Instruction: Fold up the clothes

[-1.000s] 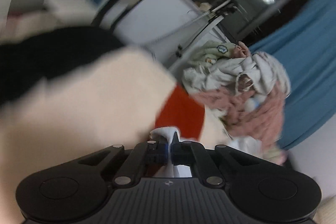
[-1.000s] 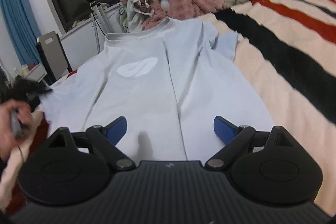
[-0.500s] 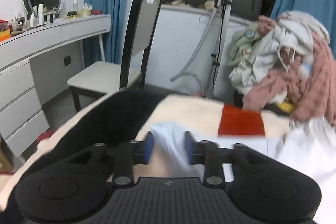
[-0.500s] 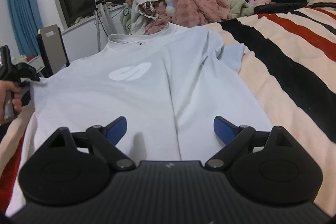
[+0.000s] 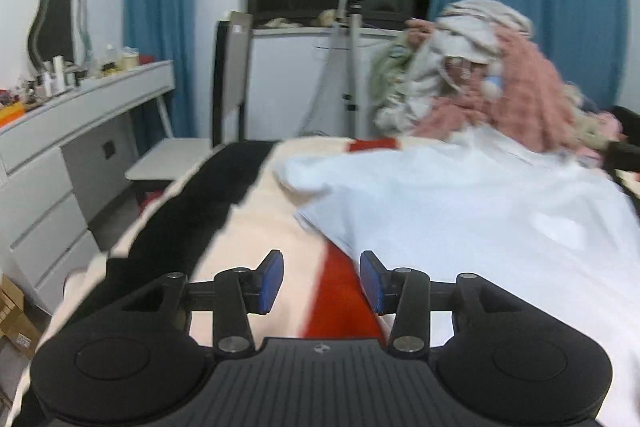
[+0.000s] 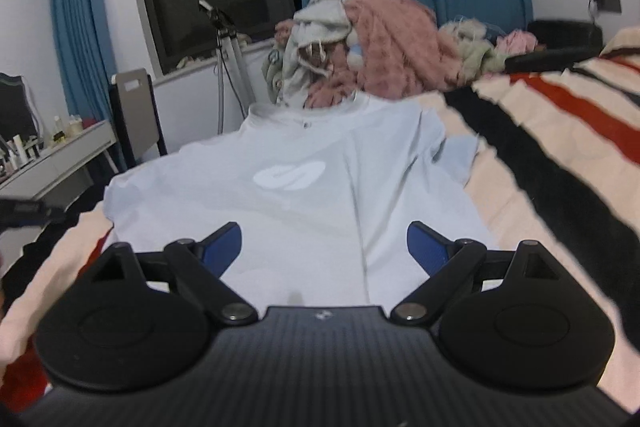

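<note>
A pale blue T-shirt with a white chest logo lies spread flat on the striped blanket, collar at the far end. My right gripper is open and empty, held above the shirt's near hem. In the left wrist view the shirt lies to the right, its left sleeve flat on the blanket. My left gripper is open and empty, just off the shirt's left edge above the blanket's red stripe.
A heap of pink, grey and green clothes sits past the collar. A chair, a tripod and a grey dresser with bottles stand left of the bed. The left gripper's tip shows at the far left.
My left gripper, shut on the shirt's sleeve a second ago, has opened, let it go and drawn back. The sleeve now lies flat. My right gripper stayed open and rose slightly.
</note>
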Demonstrator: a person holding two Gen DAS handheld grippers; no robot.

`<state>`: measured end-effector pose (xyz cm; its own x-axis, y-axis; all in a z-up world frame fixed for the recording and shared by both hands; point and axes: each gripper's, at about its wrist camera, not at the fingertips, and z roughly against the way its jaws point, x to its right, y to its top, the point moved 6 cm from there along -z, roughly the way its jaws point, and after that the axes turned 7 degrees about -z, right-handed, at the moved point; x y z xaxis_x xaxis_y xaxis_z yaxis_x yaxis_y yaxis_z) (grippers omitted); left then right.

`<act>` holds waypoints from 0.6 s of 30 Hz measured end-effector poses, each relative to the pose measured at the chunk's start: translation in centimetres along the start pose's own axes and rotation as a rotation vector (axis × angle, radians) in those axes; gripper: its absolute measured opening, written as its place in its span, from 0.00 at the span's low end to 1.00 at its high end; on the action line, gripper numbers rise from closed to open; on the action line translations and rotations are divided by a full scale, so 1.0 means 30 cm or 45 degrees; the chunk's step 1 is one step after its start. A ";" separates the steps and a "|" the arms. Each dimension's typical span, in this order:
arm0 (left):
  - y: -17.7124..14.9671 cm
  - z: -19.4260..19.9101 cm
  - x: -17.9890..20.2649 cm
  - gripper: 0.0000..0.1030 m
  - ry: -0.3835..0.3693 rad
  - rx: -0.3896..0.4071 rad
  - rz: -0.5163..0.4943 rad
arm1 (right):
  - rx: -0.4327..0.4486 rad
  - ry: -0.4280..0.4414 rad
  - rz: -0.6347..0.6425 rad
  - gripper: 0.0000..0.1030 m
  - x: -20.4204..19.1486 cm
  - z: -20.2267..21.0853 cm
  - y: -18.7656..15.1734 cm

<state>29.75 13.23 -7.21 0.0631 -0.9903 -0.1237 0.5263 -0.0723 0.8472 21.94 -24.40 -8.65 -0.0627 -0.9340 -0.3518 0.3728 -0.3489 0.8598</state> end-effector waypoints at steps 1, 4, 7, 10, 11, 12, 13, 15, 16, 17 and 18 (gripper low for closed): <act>-0.022 0.056 0.022 0.44 -0.028 -0.005 -0.006 | 0.005 -0.001 0.000 0.88 -0.001 0.020 0.002; -0.092 0.217 0.086 0.44 -0.114 -0.019 -0.020 | 0.021 -0.004 -0.001 0.88 -0.005 0.082 0.010; -0.193 0.348 0.145 0.47 -0.208 -0.042 -0.006 | 0.037 -0.007 -0.002 0.88 -0.009 0.144 0.017; -0.308 0.457 0.202 0.47 -0.310 -0.079 0.011 | 0.048 -0.012 -0.009 0.88 -0.011 0.200 0.020; -0.337 0.480 0.219 0.47 -0.345 -0.090 0.018 | 0.053 -0.017 -0.013 0.88 -0.010 0.218 0.019; -0.363 0.502 0.234 0.47 -0.378 -0.101 0.024 | 0.064 -0.029 -0.014 0.88 -0.009 0.230 0.020; -0.382 0.521 0.245 0.47 -0.405 -0.110 0.032 | 0.076 -0.045 -0.012 0.88 -0.009 0.237 0.021; -0.416 0.549 0.275 0.47 -0.469 -0.137 0.028 | 0.091 -0.064 -0.005 0.88 -0.013 0.243 0.022; -0.429 0.554 0.291 0.45 -0.497 -0.153 0.017 | 0.093 -0.070 0.003 0.88 -0.016 0.238 0.024; -0.436 0.545 0.306 0.44 -0.514 -0.170 -0.003 | 0.094 -0.079 0.010 0.88 -0.018 0.232 0.024; -0.447 0.540 0.324 0.44 -0.535 -0.187 -0.028 | 0.095 -0.092 0.018 0.88 -0.019 0.225 0.022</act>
<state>9.58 2.65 -11.41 -0.2831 -0.9532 0.1058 0.6407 -0.1059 0.7604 15.96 -24.61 -5.39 -0.1255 -0.9410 -0.3143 0.3045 -0.3381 0.8905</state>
